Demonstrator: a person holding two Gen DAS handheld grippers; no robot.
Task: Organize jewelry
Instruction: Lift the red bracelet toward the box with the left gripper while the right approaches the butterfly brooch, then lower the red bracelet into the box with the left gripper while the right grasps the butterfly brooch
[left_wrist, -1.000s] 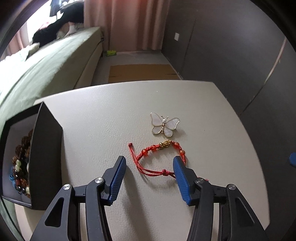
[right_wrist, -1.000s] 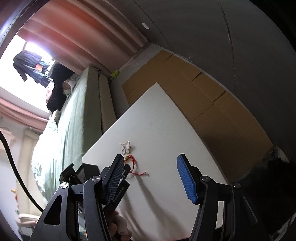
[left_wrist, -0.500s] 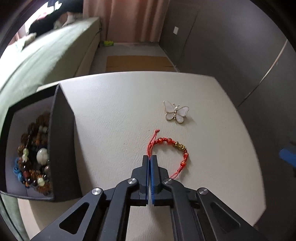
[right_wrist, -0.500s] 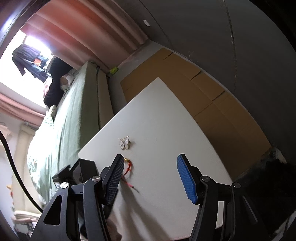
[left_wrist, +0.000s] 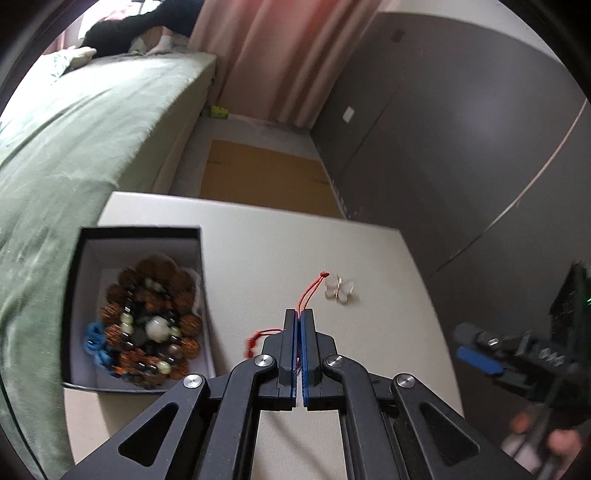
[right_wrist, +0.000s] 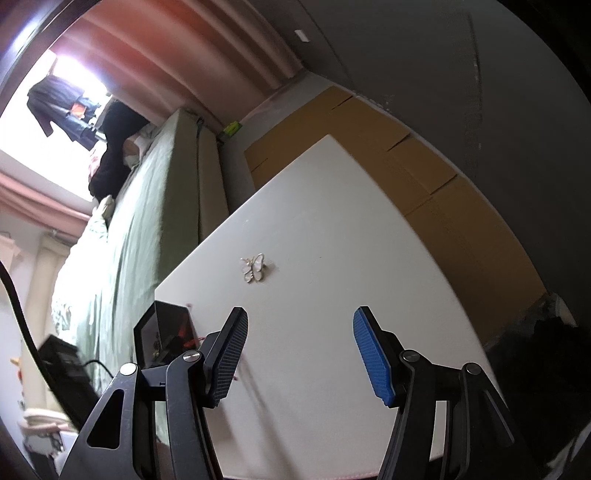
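Right wrist: white table (right_wrist: 332, 229), green bed (right_wrist: 147, 206) beside.

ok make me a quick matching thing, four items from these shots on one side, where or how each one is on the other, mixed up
Things:
1. red cord bracelet
2. butterfly brooch
3. beaded bracelets
4. right claw

States:
a. lying loose on the white table
b. open, holding nothing
c. piled inside the black box
d. pinched in the shut left claw

Pairs: 1-d, 2-a, 3-c, 4-b
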